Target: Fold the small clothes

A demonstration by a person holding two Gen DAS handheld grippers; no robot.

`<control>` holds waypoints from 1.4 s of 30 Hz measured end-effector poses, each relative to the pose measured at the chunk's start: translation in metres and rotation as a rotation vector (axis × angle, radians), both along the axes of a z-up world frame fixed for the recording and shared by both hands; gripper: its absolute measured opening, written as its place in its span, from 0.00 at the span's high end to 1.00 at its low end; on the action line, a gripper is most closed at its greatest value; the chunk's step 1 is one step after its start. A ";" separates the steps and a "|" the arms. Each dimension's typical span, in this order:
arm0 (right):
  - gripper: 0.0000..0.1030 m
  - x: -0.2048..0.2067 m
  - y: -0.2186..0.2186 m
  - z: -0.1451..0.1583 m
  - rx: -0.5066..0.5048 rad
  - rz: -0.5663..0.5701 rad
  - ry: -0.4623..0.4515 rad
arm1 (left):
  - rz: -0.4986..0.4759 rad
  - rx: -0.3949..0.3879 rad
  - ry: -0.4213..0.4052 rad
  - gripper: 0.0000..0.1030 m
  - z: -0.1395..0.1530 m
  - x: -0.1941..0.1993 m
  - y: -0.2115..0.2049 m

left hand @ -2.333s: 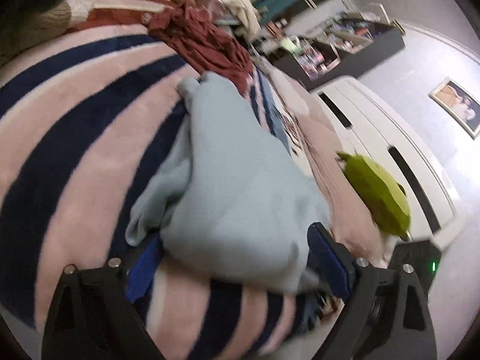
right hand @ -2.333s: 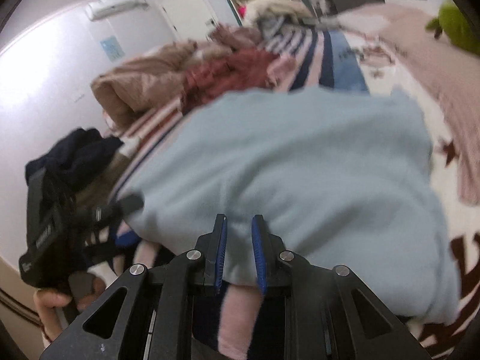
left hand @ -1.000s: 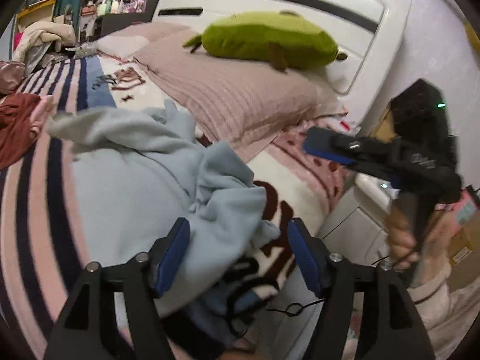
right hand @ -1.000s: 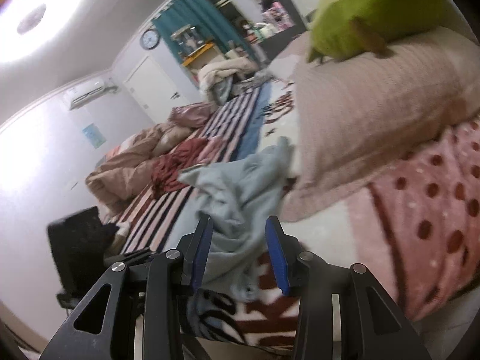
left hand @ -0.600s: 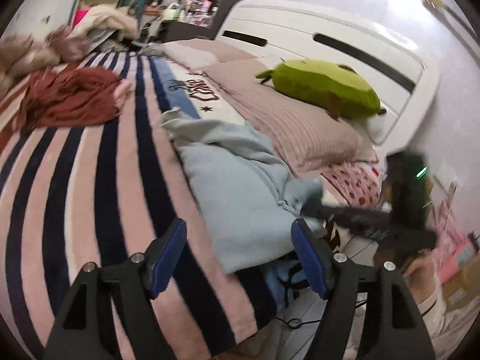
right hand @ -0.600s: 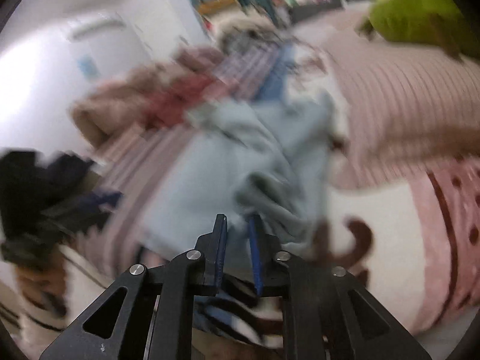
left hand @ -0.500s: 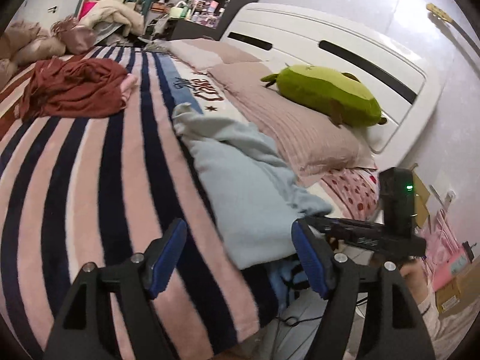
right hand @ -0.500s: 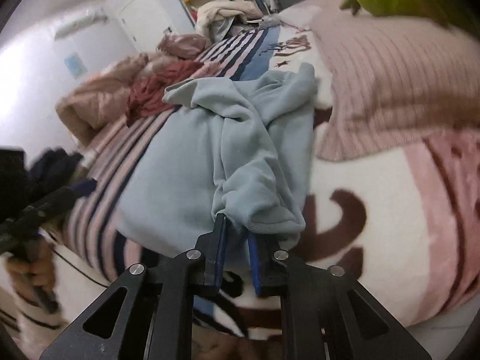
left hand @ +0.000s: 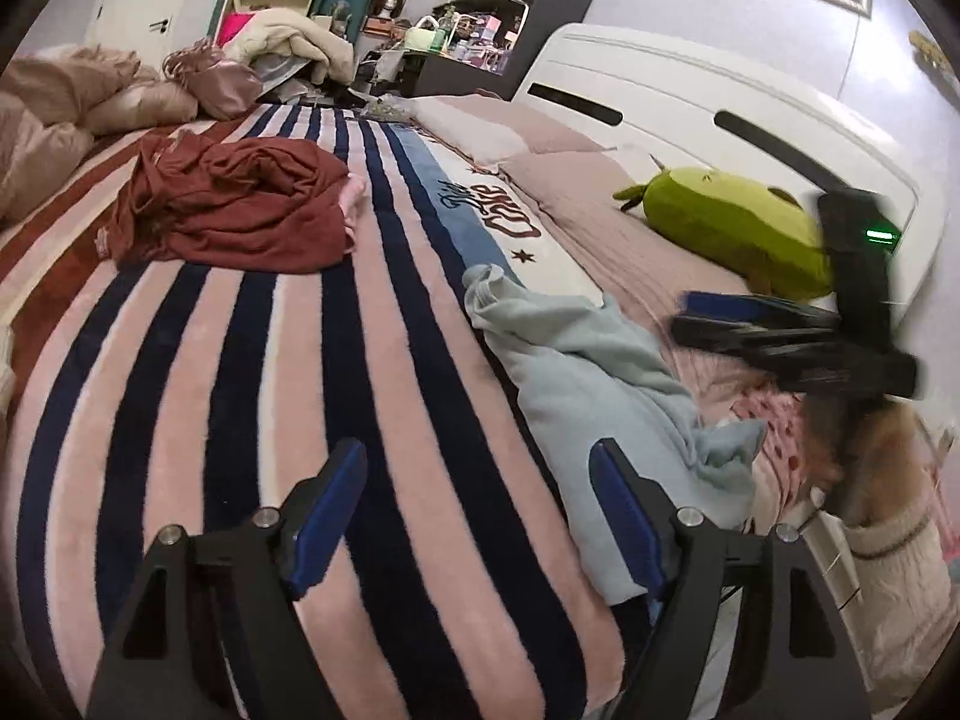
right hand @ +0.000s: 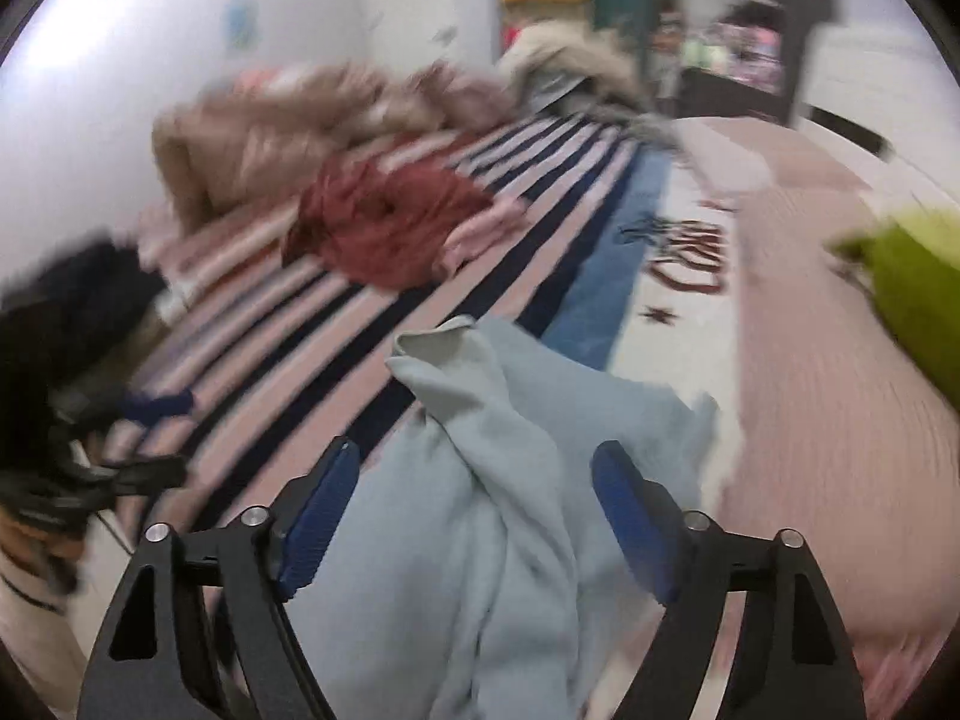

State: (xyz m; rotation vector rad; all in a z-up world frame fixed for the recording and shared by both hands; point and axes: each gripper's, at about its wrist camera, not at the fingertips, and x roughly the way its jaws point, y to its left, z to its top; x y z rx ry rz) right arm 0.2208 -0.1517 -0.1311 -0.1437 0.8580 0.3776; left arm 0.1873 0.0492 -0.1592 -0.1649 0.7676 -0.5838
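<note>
Left wrist risk: my left gripper (left hand: 474,510), jaws opening over bare striped blanket (left hand: 198,360), may miss the light blue garment (left hand: 600,396) bunched at the bed's edge.
Left wrist pose: angled down, nothing between the pads.
Right wrist risk: blur; the garment (right hand: 498,480) could slide off.
Right wrist pose: right gripper (right hand: 474,510) opening, cloth between the jaws, not pinched.

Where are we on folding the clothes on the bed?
Nothing looks finished. The light blue fleece garment lies bunched and creased at the edge of the striped pink and navy blanket, not yet a neat fold. Both the left tongs and right tongs are opening and grip nothing; the blue cloth sits loose between the right pair. The crumpled dark red garment further up the bed looks untouched.
</note>
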 end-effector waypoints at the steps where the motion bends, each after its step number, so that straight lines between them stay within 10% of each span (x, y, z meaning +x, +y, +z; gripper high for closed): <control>1: 0.25 0.013 0.008 -0.010 -0.020 0.028 0.031 | -0.005 -0.006 0.008 0.28 -0.001 0.000 0.003; 6: 0.30 0.060 0.033 -0.053 -0.143 -0.004 0.122 | 0.010 0.024 0.030 0.28 -0.012 0.000 0.015; 8: 0.65 0.067 0.027 -0.057 -0.150 -0.075 0.115 | 0.011 0.021 0.047 0.28 -0.016 0.000 0.019; 12: 0.95 0.066 -0.022 -0.044 0.078 -0.222 0.102 | -0.006 0.028 0.061 0.28 -0.019 0.004 0.014; 22: 0.97 0.051 -0.127 -0.034 0.089 -0.485 0.057 | -0.121 -0.018 0.102 0.28 -0.021 0.020 -0.042; 28: 0.70 0.004 -0.103 -0.030 0.209 -0.248 0.126 | -0.178 -0.027 0.180 0.28 -0.041 0.034 -0.075; 33: 0.70 -0.053 -0.092 -0.064 0.128 -0.240 0.168 | -0.207 -0.104 0.241 0.28 -0.054 0.030 -0.079; 39: 0.70 -0.116 -0.117 -0.084 0.279 -0.322 0.178 | -0.277 -0.154 0.278 0.37 -0.065 0.016 -0.085; 42: 0.69 -0.129 -0.112 -0.082 0.318 -0.310 0.180 | -0.274 -0.170 0.264 0.60 -0.065 0.008 -0.088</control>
